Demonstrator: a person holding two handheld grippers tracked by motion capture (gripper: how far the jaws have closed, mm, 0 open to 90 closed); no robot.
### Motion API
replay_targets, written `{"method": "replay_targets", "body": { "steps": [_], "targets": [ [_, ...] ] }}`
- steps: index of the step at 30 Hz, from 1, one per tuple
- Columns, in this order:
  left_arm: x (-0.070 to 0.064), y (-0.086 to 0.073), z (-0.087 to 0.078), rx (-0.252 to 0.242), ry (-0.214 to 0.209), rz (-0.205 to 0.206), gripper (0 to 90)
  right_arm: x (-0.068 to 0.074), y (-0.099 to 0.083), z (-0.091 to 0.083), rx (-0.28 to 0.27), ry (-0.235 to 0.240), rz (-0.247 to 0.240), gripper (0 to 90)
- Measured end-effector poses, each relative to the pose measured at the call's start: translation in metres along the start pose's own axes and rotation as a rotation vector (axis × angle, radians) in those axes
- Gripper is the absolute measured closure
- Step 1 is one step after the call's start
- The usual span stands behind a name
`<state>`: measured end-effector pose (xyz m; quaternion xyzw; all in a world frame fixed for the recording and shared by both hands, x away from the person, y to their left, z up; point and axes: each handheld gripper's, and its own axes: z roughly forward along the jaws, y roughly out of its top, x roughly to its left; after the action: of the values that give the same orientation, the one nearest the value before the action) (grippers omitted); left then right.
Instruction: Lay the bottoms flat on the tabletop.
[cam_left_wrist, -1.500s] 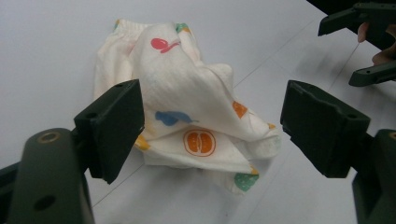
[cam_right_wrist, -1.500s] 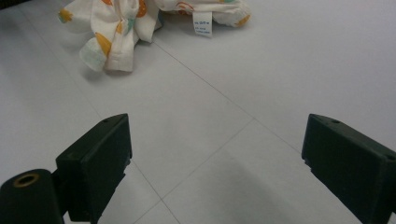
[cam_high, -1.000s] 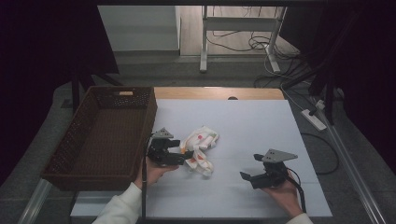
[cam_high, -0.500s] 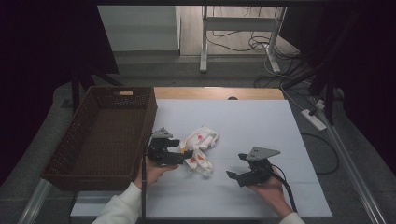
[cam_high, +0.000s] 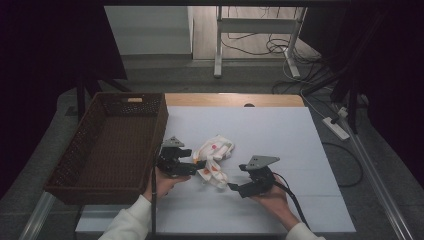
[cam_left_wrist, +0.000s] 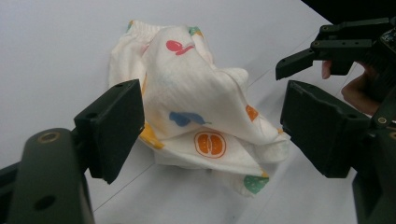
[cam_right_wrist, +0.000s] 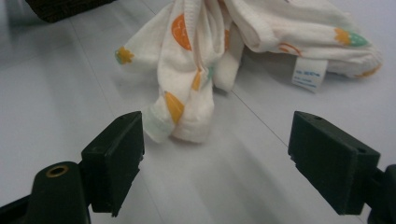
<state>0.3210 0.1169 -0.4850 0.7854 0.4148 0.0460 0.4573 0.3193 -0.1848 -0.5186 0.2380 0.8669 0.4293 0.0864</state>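
Note:
A small white garment printed with coloured fruit lies crumpled on the white table top. My left gripper is at its left edge, open. In the left gripper view the garment lies just ahead, across the gap of the left gripper. My right gripper stands open just right of the garment's near end. In the right gripper view a hanging fold of the garment is a short way beyond the right gripper, with nothing between the jaws.
A dark wicker basket stands along the table's left side, beside my left hand. A sewn-in label sticks out of the garment. The other hand's gripper is seen beyond the garment. Cables and a metal stand lie beyond the table's far edge.
My right gripper has moved left across the table, up to the garment's near end. The left gripper and the garment have stayed where they were.

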Motion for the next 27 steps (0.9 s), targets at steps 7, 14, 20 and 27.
{"method": "replay_targets", "body": {
  "steps": [7, 14, 20, 27],
  "targets": [
    [0.002, 0.000, 0.000, 0.001, 0.003, -0.008, 20.6, 0.004, 0.006, 0.014, 0.011, 0.024, -0.014, 22.0],
    [0.003, 0.000, 0.000, 0.002, 0.005, -0.013, 20.6, 0.003, 0.010, 0.025, 0.026, 0.021, -0.018, 31.6],
    [0.003, 0.000, 0.001, 0.010, 0.005, -0.010, 20.6, 0.003, 0.014, 0.034, 0.041, 0.043, -0.011, 48.4],
    [0.004, -0.001, 0.002, 0.014, 0.007, -0.010, 20.6, 0.005, 0.018, 0.038, 0.088, 0.072, -0.041, 81.4]
  ]
}}
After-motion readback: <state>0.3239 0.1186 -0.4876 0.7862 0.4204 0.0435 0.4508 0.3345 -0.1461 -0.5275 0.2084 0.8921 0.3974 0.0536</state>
